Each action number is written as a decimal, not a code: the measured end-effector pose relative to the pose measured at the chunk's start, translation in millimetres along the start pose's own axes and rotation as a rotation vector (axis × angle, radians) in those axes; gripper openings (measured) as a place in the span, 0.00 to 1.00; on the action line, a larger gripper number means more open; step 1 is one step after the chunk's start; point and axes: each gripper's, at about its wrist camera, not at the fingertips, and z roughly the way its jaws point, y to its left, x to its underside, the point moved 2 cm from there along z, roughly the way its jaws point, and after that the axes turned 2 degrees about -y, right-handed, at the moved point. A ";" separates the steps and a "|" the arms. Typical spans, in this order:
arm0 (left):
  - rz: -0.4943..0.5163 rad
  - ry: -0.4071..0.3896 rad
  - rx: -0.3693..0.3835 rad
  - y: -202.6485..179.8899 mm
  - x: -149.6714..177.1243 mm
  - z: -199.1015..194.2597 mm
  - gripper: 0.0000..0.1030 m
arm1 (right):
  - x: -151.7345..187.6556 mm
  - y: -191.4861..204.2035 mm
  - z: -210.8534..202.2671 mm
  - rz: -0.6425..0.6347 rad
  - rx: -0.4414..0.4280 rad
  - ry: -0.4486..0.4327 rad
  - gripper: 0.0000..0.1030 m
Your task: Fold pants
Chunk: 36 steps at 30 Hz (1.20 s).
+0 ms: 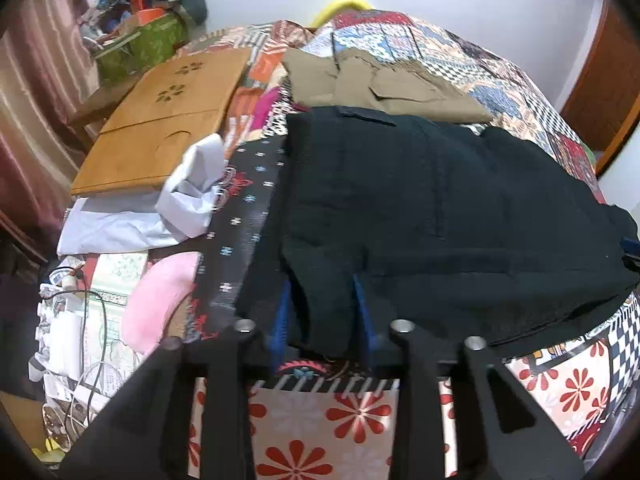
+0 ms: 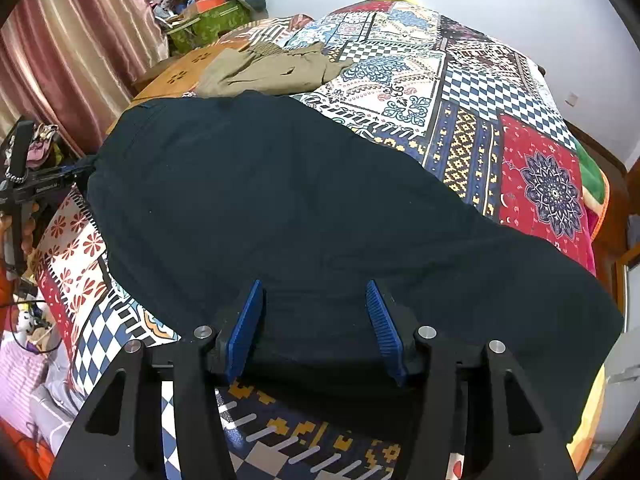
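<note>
Dark navy pants [image 1: 420, 208] lie spread on a patchwork quilt on the bed; they also fill the right wrist view [image 2: 304, 208]. My left gripper [image 1: 322, 308] has its blue pads on either side of a bunched fold at the pants' near edge, jaws partly closed on the cloth. My right gripper [image 2: 314, 320] stands open, its blue pads [image 2: 244, 328] wide apart over the pants' near edge, with cloth lying between them. The left gripper's black frame [image 2: 36, 188] shows at the left edge of the right wrist view.
Khaki pants [image 1: 376, 84] lie folded behind the dark ones, also in the right wrist view [image 2: 272, 70]. A wooden lap tray [image 1: 160, 120], white cloth [image 1: 160, 208] and a pink cushion [image 1: 160, 300] sit left. A cluttered side table [image 1: 140, 40] and curtain stand far left.
</note>
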 end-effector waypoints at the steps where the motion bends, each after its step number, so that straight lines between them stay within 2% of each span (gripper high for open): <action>1: -0.007 -0.004 -0.008 2.7 1.2 -1.0 0.44 | 0.1 0.4 -0.3 0.001 0.002 -0.002 0.49; 5: -0.019 -0.001 -0.032 7.6 5.6 -4.7 0.53 | 1.8 1.5 -2.1 0.005 0.003 -0.008 0.50; 12: -0.026 -0.029 -0.090 -1.1 -4.4 -35.9 0.54 | 4.1 -6.4 -22.4 0.011 0.013 -0.042 0.50; 18: -0.037 -0.098 -0.075 -24.8 -34.7 -71.6 0.56 | 10.2 -35.7 -56.5 0.061 0.050 -0.129 0.51; 26: -0.015 -0.149 0.021 -95.8 -78.6 -83.3 0.59 | 26.4 -102.5 -104.3 0.185 0.139 -0.232 0.52; 31: 0.030 -0.145 0.093 -158.9 -98.1 -64.6 0.67 | 41.6 -143.5 -121.9 0.252 0.216 -0.259 0.52; 36: 0.092 -0.098 0.142 -217.0 -108.3 -30.5 0.67 | 56.0 -176.5 -127.5 0.319 0.247 -0.264 0.52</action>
